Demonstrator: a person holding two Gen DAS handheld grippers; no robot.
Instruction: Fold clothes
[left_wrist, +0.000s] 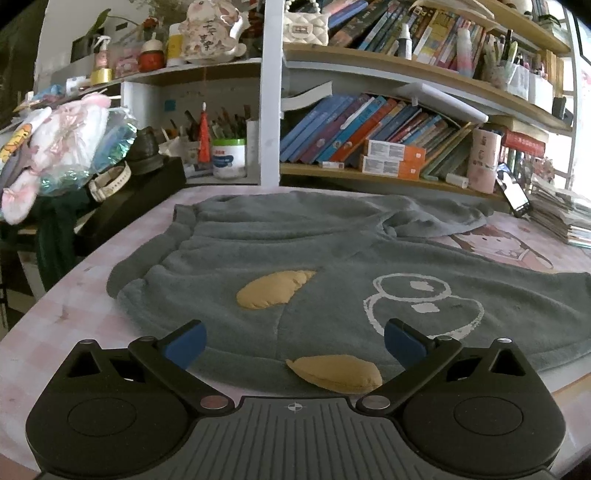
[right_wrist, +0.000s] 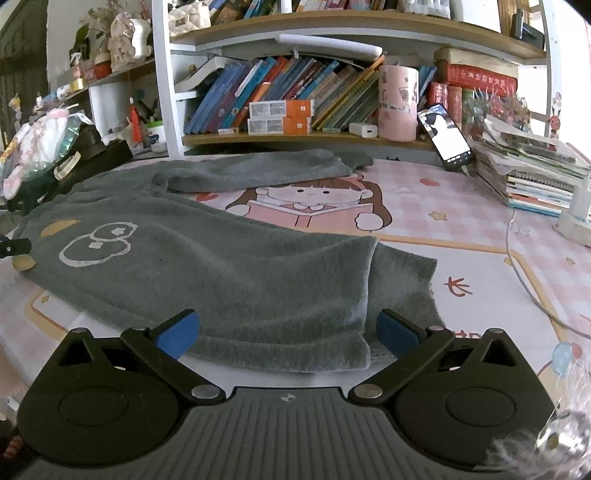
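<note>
A grey fleece sweater (left_wrist: 295, 251) lies spread flat on the pink desk mat (left_wrist: 55, 325), with two tan patches and a white outline print (left_wrist: 424, 306). My left gripper (left_wrist: 293, 345) is open, above the sweater's near edge, with one tan patch (left_wrist: 336, 371) between its blue pads. The same sweater (right_wrist: 221, 273) shows in the right wrist view. My right gripper (right_wrist: 288, 334) is open, just above the sweater's near edge by a folded-over part (right_wrist: 402, 280). One sleeve (right_wrist: 258, 171) lies along the far side.
Bookshelves full of books (left_wrist: 369, 129) stand behind the desk. A phone (right_wrist: 445, 138) leans at the back right beside a stack of books (right_wrist: 535, 173). A white cable (right_wrist: 517, 266) crosses the mat at the right. Clutter and a black box (left_wrist: 140, 184) sit at the left.
</note>
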